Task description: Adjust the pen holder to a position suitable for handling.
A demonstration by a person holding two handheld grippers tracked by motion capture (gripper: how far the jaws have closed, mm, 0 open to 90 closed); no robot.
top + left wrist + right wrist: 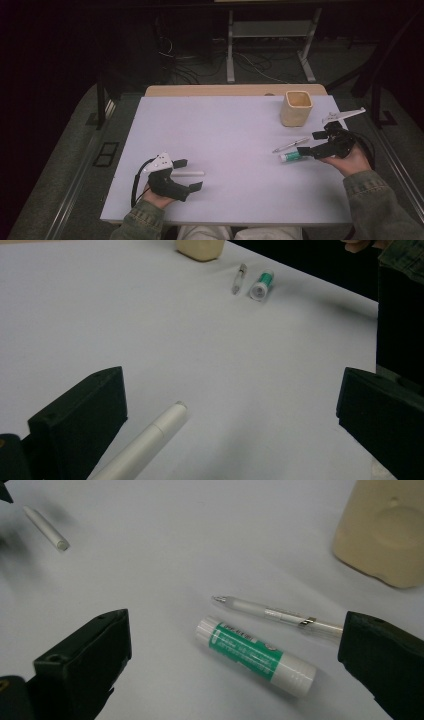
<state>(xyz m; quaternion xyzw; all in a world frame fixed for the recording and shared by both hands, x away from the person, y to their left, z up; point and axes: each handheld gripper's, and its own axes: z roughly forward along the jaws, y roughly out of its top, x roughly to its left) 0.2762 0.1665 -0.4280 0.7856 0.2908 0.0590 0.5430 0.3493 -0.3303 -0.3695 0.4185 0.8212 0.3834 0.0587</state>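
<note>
The right gripper (317,143) lies low, wide open, with the glue stick (255,655) between its jaws. The left gripper (188,174), open too, has the white pen (145,442) between its jaws, maybe touching neither.

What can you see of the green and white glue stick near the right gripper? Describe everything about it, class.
The glue stick is a short round tube, seemingly plastic, with a green printed label around its middle and white ends, one of them ribbed. It looks closed and lies flat on its side on the white table. A clear pen lies just beyond it, apart, and a beige cup stands farther off. The right gripper has its fingers open on either side of the tube, not touching it.
</note>
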